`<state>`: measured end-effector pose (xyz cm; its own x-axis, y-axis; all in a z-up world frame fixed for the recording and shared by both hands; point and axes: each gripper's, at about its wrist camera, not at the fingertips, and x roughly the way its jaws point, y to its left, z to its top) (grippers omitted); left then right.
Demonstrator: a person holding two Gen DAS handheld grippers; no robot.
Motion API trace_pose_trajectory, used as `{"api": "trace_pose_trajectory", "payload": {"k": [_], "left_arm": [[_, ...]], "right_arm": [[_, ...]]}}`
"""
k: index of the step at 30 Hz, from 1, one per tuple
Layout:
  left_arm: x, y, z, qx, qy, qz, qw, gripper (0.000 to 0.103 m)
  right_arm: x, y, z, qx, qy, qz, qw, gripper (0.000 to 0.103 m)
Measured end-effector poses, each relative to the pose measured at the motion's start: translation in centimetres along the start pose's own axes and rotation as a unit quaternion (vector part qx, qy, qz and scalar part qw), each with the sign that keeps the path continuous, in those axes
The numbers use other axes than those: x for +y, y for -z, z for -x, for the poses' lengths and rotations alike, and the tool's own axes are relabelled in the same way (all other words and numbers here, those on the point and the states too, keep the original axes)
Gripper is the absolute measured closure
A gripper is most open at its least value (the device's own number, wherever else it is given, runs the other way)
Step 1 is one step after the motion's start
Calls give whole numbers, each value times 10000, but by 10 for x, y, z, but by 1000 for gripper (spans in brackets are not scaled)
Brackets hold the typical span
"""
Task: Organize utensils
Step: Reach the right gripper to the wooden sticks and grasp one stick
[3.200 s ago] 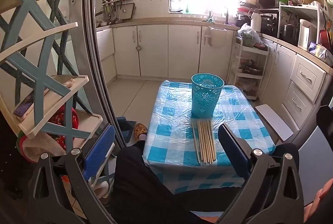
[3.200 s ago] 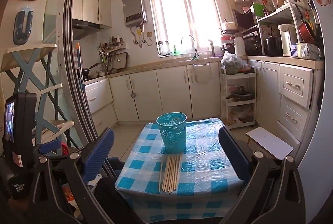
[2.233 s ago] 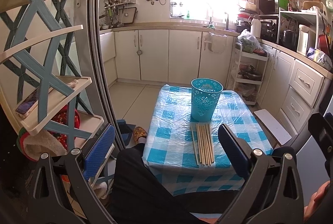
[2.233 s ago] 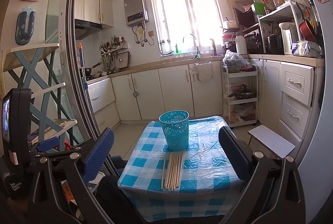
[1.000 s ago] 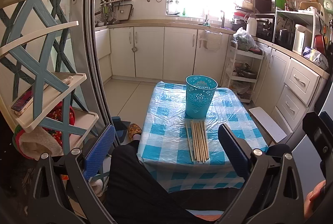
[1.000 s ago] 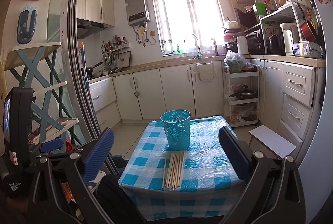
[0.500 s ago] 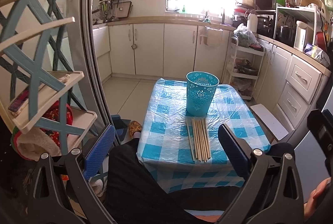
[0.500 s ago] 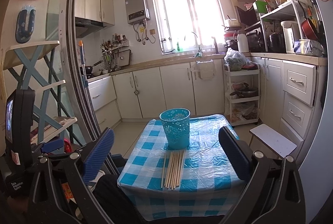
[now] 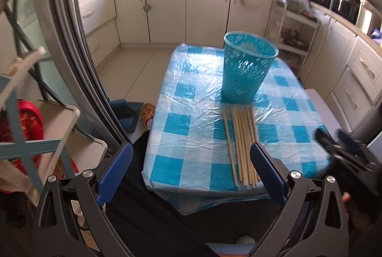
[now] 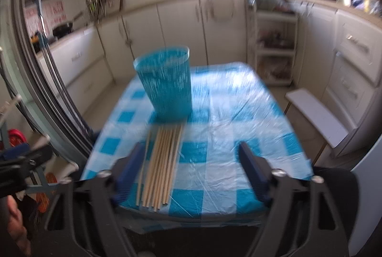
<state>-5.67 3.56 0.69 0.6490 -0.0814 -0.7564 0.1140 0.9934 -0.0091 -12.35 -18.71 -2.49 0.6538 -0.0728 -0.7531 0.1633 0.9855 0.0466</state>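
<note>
Several wooden chopsticks [image 9: 242, 144] lie side by side on a blue-and-white checked table [image 9: 188, 128], just in front of an upright teal perforated holder [image 9: 248, 69]. My left gripper [image 9: 191, 173] is open and empty, above the table's near edge, left of the chopsticks. My right gripper [image 10: 191, 168] is open and empty, low over the near edge; its left finger [image 10: 130, 168] is beside the chopsticks [image 10: 162, 163] in front of the holder [image 10: 164, 83]. The right wrist view is blurred.
White kitchen cabinets [image 9: 167, 8] run along the back and right. A white stool [image 10: 315, 116] stands right of the table. A rack with shelves [image 9: 28, 128] and a sliding door frame [image 9: 71, 46] are at the left. My dark-clothed legs [image 9: 152, 221] are below the table edge.
Both grippers have moved forward and down toward the table; the chopsticks and holder look much larger. The right gripper is moving fast and its view has blurred.
</note>
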Motion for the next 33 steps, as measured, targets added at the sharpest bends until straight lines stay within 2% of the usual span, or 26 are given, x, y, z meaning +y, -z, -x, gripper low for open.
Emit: {"api": "trace_pose_trajectory", "payload": {"k": [3, 5, 11, 14, 19, 21, 26, 31, 33], "left_arm": [[1, -5, -29, 232, -28, 89, 9997, 8], [2, -8, -47, 369, -39, 148, 9992, 8], [-3, -17, -84, 636, 20, 194, 9978, 8], [-7, -20, -102, 757, 69, 225, 9969, 8], [-13, -26, -126, 896, 108, 229, 9957, 8], [-18, -28, -136, 924, 97, 178, 9955, 8], [-34, -29, -172, 1154, 44, -28, 9933, 8], [-51, -27, -202, 1385, 14, -148, 9903, 15], [-56, -26, -210, 1461, -9, -176, 9891, 22]], "right_arm": [[-1, -7, -47, 413, -130, -4, 9991, 62], [4, -12, -74, 557, -227, 10, 9982, 68], [17, -22, -136, 813, -192, 77, 9965, 78], [18, -27, -152, 908, -164, 122, 9957, 84], [18, -33, -158, 903, -156, 442, 9948, 87], [13, -36, -158, 927, -172, 593, 9938, 94], [-13, -46, -154, 1048, -326, 772, 9910, 97], [-38, -44, -150, 998, -607, 516, 9918, 97], [-43, -41, -149, 937, -726, 417, 9921, 97]]}}
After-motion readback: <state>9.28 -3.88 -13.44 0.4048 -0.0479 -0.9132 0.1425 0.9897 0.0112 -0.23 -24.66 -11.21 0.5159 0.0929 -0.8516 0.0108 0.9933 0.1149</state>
